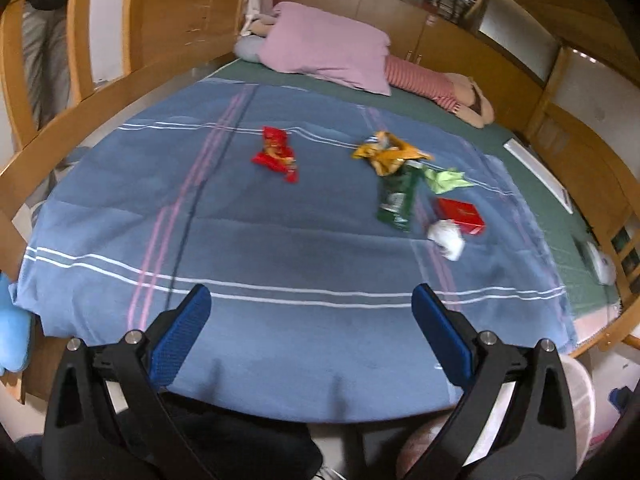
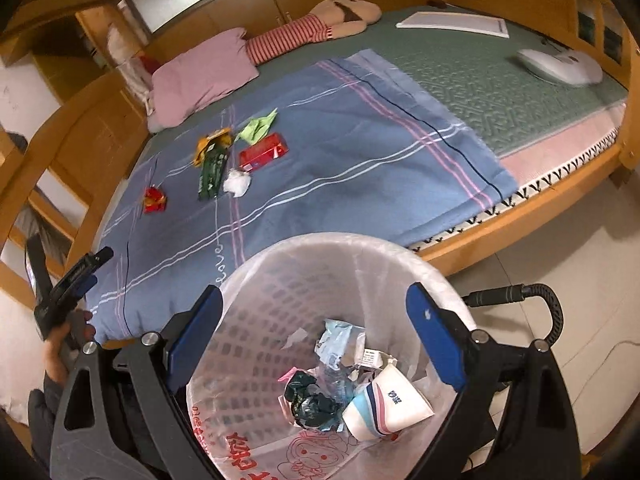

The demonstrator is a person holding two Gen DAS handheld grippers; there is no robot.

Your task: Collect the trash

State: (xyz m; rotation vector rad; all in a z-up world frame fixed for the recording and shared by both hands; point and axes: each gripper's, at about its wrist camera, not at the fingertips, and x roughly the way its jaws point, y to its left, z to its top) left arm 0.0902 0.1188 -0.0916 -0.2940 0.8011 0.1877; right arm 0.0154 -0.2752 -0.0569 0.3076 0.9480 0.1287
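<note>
Several pieces of trash lie on the blue striped blanket: a red wrapper, a yellow wrapper, a dark green bag, a light green paper, a red box and a white tissue. My left gripper hovers open and empty over the blanket's near edge, well short of them. A bin with a white liner stands on the floor by the bed, holding a paper cup and crumpled wrappers. My right gripper hangs open and empty over the bin's mouth.
A pink pillow and a striped plush doll lie at the head of the bed. A white board and a white device rest on the green mattress cover. Wooden bed rails enclose the sides. Tiled floor surrounds the bin.
</note>
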